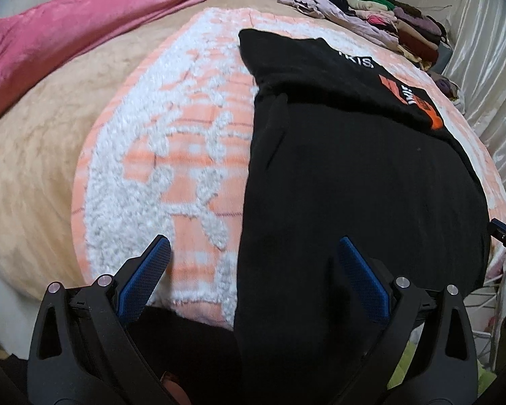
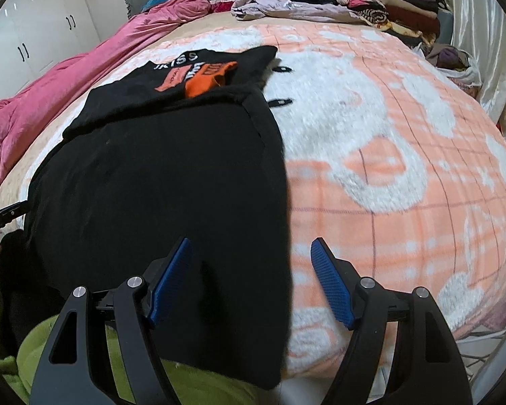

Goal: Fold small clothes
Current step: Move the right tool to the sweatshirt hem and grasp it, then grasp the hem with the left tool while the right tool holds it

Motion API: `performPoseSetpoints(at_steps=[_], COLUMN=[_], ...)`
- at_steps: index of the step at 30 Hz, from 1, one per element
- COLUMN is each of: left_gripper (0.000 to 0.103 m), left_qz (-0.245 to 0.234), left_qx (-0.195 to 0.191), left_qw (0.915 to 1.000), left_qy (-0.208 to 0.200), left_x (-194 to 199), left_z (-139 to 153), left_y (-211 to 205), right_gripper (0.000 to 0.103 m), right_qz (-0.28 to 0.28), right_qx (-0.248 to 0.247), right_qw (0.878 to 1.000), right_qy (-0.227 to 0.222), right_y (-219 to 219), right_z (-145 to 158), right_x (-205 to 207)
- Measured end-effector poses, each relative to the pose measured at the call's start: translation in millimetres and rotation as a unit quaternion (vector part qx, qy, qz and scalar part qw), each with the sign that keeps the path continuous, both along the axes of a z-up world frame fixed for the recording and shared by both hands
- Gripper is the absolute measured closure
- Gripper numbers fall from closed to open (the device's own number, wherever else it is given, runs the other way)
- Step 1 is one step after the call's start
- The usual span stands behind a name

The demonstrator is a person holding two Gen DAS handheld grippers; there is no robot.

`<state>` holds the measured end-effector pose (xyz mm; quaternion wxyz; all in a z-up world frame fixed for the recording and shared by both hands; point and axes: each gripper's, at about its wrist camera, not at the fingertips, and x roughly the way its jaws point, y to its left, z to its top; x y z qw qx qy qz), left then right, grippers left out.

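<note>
1. The black shirt point(image 1: 361, 175) lay spread on the orange-and-white blanket point(image 1: 172, 155), its near end draped over the edge of the bed, its orange print point(image 2: 205, 79) at the far end.
2. The left claw point(image 1: 253, 280) was spread wide, holding nothing, straddling the shirt's left edge.
3. The right claw point(image 2: 251, 281) was spread too (blue pads well apart), straddling the shirt's right edge and gripping nothing.
4. A pink quilt point(image 2: 67, 91) lay along the bed's left side.
5. A pile of clothes point(image 2: 384, 0) sat at the far right corner, well apart from the shirt.
</note>
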<state>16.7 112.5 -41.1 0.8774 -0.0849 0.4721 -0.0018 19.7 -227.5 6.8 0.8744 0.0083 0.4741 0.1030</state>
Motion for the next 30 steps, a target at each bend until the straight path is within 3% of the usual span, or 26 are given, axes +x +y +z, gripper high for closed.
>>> performPoseSetpoints(at_steps=[8, 13, 15, 18, 24, 30], left_gripper=[0.024, 0.024, 0.024, 0.024, 0.03, 0.049], left_qz=[-0.022, -0.02, -0.018, -0.014, -0.02, -0.026], left_qx=[0.009, 0.006, 0.006, 0.003, 0.007, 0.022], left_qw=[0.9996, 0.9996, 0.9996, 0.9996, 0.9993, 0.999], left_qy=[0.018, 0.019, 0.022, 0.025, 0.032, 0.03], left_x=[-6, -11, -13, -14, -14, -17], left_z=[-11, -12, -13, -15, -17, -15], left_y=[-15, -14, -12, -8, -9, -12], right_gripper=[0.034, 0.053, 0.072, 0.089, 0.088, 0.086], right_qz=[0.006, 0.015, 0.021, 0.032, 0.042, 0.056], right_qx=[0.016, 0.027, 0.04, 0.05, 0.085, 0.078], right_qw=[1.0, 0.999, 0.999, 0.998, 0.995, 0.995], right_qy=[0.013, 0.026, 0.028, 0.024, 0.027, 0.027], right_y=[-10, -11, -12, -11, -20, -18], right_z=[-6, -13, -15, -14, -15, -21], right_x=[-9, -11, -12, -15, -19, -22])
